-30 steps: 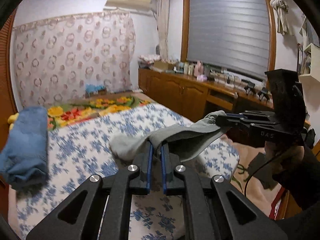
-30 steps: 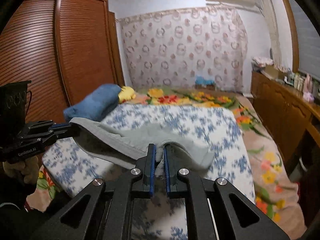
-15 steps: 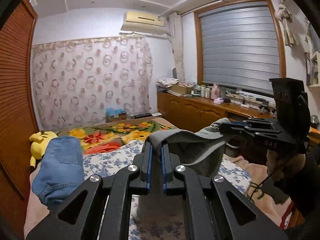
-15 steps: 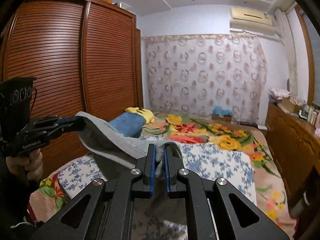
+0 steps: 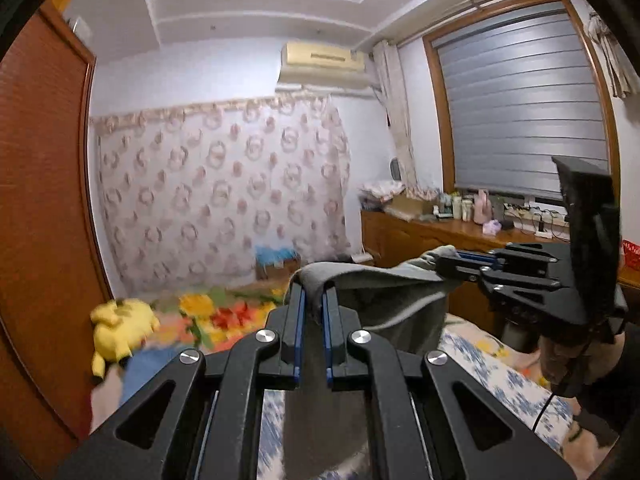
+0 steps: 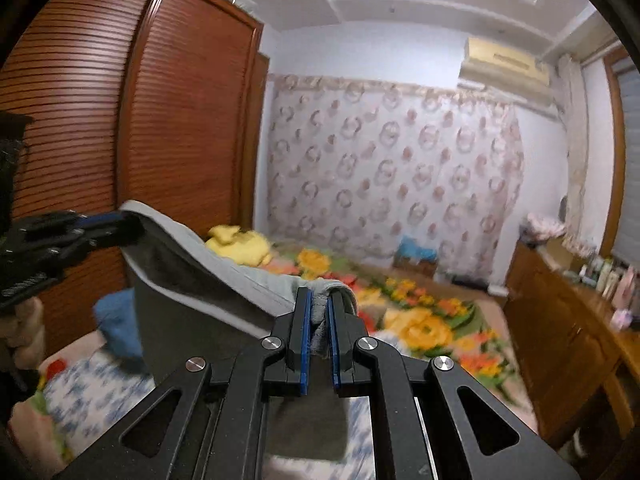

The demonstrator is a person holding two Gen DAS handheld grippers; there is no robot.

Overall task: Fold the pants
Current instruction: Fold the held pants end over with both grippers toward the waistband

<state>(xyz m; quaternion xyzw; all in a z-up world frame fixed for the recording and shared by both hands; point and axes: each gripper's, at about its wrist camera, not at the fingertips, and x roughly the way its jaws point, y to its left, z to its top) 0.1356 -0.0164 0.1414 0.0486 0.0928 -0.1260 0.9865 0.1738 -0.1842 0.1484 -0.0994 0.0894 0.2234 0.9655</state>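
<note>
The grey pants (image 5: 384, 296) hang in the air above the bed, stretched between my two grippers. My left gripper (image 5: 314, 300) is shut on one end of the top edge. My right gripper (image 6: 319, 308) is shut on the other end. In the left wrist view the right gripper (image 5: 448, 266) holds the cloth at the right. In the right wrist view the left gripper (image 6: 120, 222) holds the pants (image 6: 200, 268) at the left. The cloth drops below both views, so its lower part is hidden.
The bed (image 5: 492, 364) with a blue-flowered sheet lies below. A yellow plush toy (image 5: 120, 328) and folded blue jeans (image 6: 118, 320) lie near its head. A wooden wardrobe (image 6: 120, 120) stands at the left, a wooden cabinet (image 6: 568, 340) at the right.
Both grippers have risen with the pants, lifting the cloth off the bed. The views have tilted up toward the ceiling.
</note>
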